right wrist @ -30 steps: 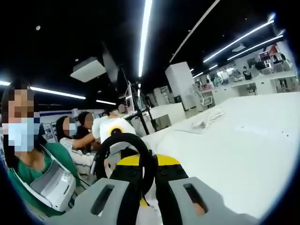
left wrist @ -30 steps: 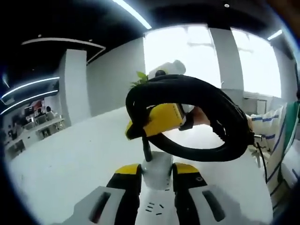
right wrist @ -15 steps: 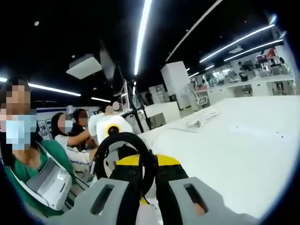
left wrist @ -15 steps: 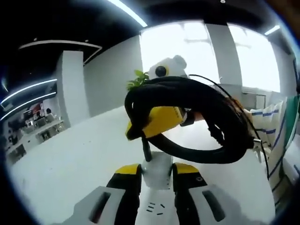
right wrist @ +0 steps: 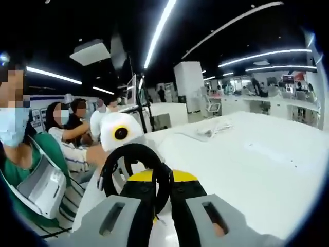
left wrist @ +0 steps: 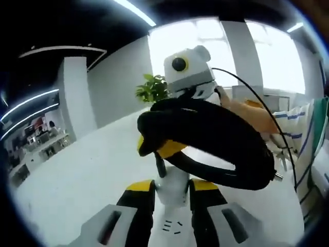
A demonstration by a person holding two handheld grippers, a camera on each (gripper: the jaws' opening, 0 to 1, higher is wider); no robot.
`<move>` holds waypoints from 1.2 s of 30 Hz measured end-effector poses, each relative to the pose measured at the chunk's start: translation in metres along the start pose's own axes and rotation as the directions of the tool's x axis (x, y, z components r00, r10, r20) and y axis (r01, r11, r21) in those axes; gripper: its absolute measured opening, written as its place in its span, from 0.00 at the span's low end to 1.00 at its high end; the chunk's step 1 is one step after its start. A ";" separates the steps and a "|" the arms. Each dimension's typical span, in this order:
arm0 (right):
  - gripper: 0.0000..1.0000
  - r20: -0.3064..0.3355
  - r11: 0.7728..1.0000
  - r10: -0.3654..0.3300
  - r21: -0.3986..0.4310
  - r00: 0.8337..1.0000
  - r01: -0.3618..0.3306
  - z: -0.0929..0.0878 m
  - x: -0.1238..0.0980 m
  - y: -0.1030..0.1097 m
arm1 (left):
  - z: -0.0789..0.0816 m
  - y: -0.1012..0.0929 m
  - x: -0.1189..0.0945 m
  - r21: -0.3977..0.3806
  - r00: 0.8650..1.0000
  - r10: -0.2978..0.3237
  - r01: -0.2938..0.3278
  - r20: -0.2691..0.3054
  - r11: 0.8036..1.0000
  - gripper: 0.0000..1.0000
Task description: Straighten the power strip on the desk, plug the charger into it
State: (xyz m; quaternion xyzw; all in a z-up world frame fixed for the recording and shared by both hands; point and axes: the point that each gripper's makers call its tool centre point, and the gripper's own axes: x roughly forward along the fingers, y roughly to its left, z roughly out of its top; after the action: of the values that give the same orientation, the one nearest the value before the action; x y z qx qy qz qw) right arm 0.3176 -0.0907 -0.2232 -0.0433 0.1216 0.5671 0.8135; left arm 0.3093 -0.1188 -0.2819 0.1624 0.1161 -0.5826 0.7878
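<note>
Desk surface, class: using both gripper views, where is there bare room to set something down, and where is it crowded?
Free: the white desk right of the right gripper, up to the white cord bundle; also the stretch left of the left gripper. Crowded: between the grippers, where the black cable loop and white power strip hang.

In the left gripper view a strip sits between the jaws above the desk, its cord looped ahead with a plant behind — in the right gripper view, cord between jaws, desk to the right, people left.
</note>
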 end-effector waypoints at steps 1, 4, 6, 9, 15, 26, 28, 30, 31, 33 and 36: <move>0.09 -0.004 1.000 -0.002 -0.001 1.000 0.002 0.000 0.000 0.000 | 0.000 0.000 -0.001 0.000 1.000 0.000 0.000 -0.001 1.000 0.26; 0.09 -0.019 1.000 -0.010 -0.010 1.000 0.010 -0.001 -0.002 0.000 | 0.001 0.000 -0.001 0.003 1.000 -0.001 0.001 -0.001 1.000 0.26; 0.09 -0.036 1.000 -0.008 -0.018 0.999 0.007 -0.002 -0.003 0.001 | 0.001 0.000 -0.001 0.007 1.000 -0.002 0.002 -0.003 1.000 0.26; 0.09 -0.073 0.998 -0.021 -0.054 0.997 0.017 -0.003 -0.003 0.001 | 0.000 -0.001 -0.001 0.007 1.000 -0.002 0.002 -0.004 1.000 0.26; 0.10 -0.120 0.995 -0.040 -0.100 0.992 0.028 -0.004 -0.002 0.003 | 0.000 -0.001 -0.001 0.010 1.000 -0.004 0.004 -0.010 1.000 0.26; 0.10 -0.203 0.983 -0.051 -0.183 0.978 0.013 -0.007 -0.007 0.007 | 0.000 -0.002 -0.001 0.016 1.000 -0.009 0.009 -0.015 1.000 0.26; 0.10 -0.209 0.981 -0.055 -0.194 0.976 0.014 -0.008 -0.008 0.008 | 0.000 -0.003 -0.001 0.018 1.000 -0.011 0.011 -0.015 1.000 0.25; 0.10 -0.215 0.980 -0.052 -0.201 0.975 0.008 -0.008 -0.009 0.008 | 0.000 -0.004 0.000 0.019 1.000 -0.014 0.015 -0.016 1.000 0.25; 0.10 -0.220 0.979 -0.048 -0.205 0.974 0.002 -0.009 -0.010 0.009 | -0.001 -0.004 0.000 0.020 1.000 -0.016 0.017 -0.017 1.000 0.25; 0.10 -0.225 0.978 -0.043 -0.207 0.973 -0.004 -0.009 -0.010 0.010 | -0.001 -0.004 0.000 0.024 1.000 -0.018 0.018 -0.018 1.000 0.25; 0.11 -0.227 0.979 -0.038 -0.203 0.973 -0.009 -0.010 -0.010 0.011 | -0.001 -0.004 0.000 0.022 1.000 -0.020 0.021 -0.018 1.000 0.25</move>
State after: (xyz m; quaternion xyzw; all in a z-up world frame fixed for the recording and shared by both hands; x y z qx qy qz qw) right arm 0.3024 -0.0980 -0.2300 -0.1920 0.1559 0.5617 0.7895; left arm 0.3057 -0.1200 -0.2830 0.1753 0.1185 -0.5905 0.7788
